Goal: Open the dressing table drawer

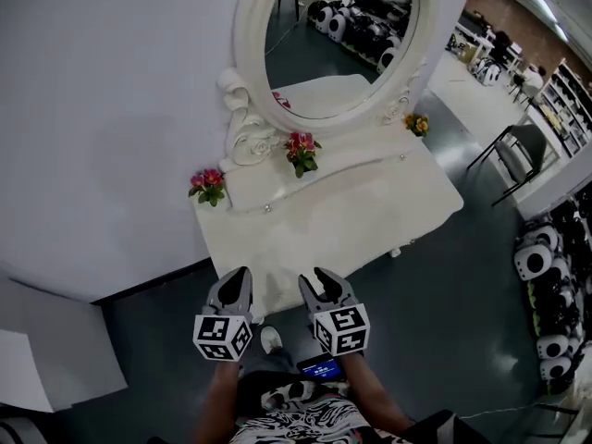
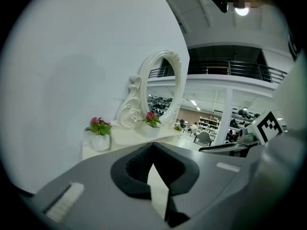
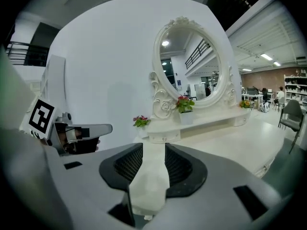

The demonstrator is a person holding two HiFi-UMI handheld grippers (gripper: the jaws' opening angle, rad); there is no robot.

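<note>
The white dressing table [image 1: 370, 206] stands against the wall, with its oval mirror [image 1: 338, 35] above. A low shelf at its back has small drawers with knobs [image 1: 267, 208], one knob also showing in the right gripper view [image 3: 164, 139]. Both grippers hover side by side just short of the table's front edge. My left gripper [image 1: 239, 276] has its tips together [image 2: 153, 143] with nothing in them. My right gripper [image 1: 319, 280] stands open, a clear gap between its jaws [image 3: 154, 145], also empty. The table's front face is hidden under the top in the head view.
Three small flower pots [image 1: 208, 185] [image 1: 302, 151] [image 1: 416, 123] sit along the shelf. A dark chair [image 1: 523, 146] stands to the right, and panda toys [image 1: 546, 276] line the far right floor. A white box [image 1: 46, 340] is at the left.
</note>
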